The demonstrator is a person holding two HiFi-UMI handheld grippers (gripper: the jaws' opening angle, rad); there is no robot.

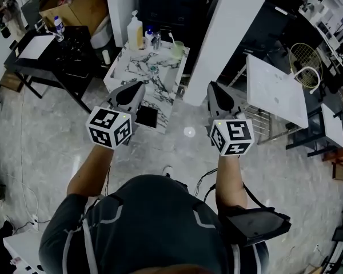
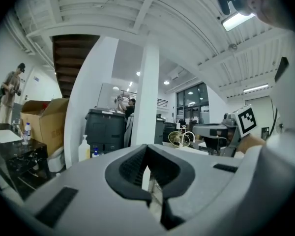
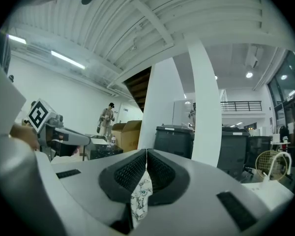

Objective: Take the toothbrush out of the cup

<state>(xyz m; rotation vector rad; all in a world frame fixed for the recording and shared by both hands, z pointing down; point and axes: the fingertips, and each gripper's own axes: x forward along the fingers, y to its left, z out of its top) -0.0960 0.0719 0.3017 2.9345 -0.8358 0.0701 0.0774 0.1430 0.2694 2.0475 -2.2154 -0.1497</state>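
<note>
A pale green cup [image 1: 178,49] with a toothbrush [image 1: 172,39] standing in it sits at the far right corner of a marble-topped table [image 1: 142,73]. Both grippers are held level in front of the person, short of that table's near end. My left gripper [image 1: 138,88] is shut with nothing between its pads [image 2: 137,162]. My right gripper [image 1: 212,88] is also shut and empty, hanging over the floor to the right of the table. Between its closed pads [image 3: 157,171] a strip of the marble top [image 3: 140,198] shows. Neither gripper view shows the cup.
A soap bottle [image 1: 135,33] and small bottles stand at the table's far end. A black table [image 1: 57,53] and cardboard box [image 1: 74,4] lie to the left. A white pillar [image 1: 228,33], a white board [image 1: 274,90] and a racket [image 1: 306,59] are to the right. A person [image 1: 4,4] stands far left.
</note>
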